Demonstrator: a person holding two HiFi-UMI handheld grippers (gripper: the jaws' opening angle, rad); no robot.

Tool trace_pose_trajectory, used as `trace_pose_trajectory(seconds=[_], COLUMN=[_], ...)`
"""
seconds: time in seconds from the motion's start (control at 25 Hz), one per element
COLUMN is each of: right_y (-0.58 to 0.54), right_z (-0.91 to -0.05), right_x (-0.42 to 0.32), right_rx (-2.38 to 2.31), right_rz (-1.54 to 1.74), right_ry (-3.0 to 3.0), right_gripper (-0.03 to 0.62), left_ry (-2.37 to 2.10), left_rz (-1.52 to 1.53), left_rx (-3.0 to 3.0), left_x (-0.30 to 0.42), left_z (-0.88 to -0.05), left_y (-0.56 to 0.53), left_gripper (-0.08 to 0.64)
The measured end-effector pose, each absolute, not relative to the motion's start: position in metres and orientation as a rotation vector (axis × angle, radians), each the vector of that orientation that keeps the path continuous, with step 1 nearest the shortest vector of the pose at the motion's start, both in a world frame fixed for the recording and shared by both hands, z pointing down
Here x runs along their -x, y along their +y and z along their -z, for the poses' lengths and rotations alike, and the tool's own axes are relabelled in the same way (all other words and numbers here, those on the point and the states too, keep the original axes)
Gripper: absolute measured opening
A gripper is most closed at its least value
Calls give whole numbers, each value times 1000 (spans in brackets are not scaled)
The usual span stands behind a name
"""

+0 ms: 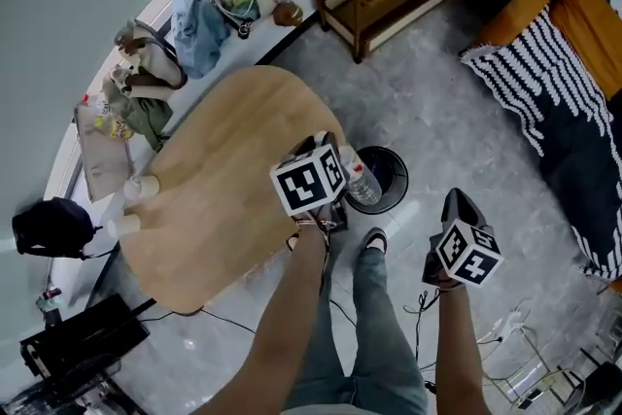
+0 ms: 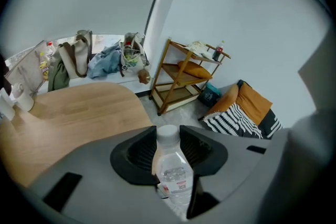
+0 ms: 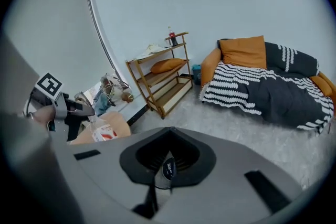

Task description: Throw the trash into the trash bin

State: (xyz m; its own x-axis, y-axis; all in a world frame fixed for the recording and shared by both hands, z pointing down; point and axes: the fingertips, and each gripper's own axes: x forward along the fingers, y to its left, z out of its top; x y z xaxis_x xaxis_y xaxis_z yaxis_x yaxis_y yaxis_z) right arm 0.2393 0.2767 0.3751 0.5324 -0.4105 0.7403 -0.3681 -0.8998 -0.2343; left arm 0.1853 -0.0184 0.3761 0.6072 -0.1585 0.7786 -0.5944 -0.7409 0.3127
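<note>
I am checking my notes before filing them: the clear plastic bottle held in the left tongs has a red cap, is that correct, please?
Not quite: the cap is white, not red. The left gripper view shows the clear plastic bottle clamped between the left tongs, its white cap at the far end.

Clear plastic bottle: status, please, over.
Left gripper shut on clear plastic bottle. Right gripper shut on small dark scrap. Black round trash bin under bottle, unobstructed.
</note>
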Motion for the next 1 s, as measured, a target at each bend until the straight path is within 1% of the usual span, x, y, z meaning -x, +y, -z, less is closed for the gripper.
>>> trace_pose_trajectory(seconds=[0.24, 0.44, 0.76, 1.0], right_y=[322, 341, 358, 366], right_z=[-425, -482, -566, -593], right_x=[-239, -242, -242, -233], right_rx=[2692, 2651, 2622, 2592], right_rz=[1388, 1445, 1499, 1560], right_ry=[631, 593, 516, 488], right_gripper=[6, 6, 6, 6], left_ry=[-493, -445, -370, -345], left_rz=[-1148, -1258, -1401, -1463], left_rx=[-2382, -2430, -2489, -2492], left_x=[-213, -225, -216, -208], left_z=[-425, -487, -576, -610], left_y=[39, 68, 94, 104], left_gripper=[150, 150, 147, 147])
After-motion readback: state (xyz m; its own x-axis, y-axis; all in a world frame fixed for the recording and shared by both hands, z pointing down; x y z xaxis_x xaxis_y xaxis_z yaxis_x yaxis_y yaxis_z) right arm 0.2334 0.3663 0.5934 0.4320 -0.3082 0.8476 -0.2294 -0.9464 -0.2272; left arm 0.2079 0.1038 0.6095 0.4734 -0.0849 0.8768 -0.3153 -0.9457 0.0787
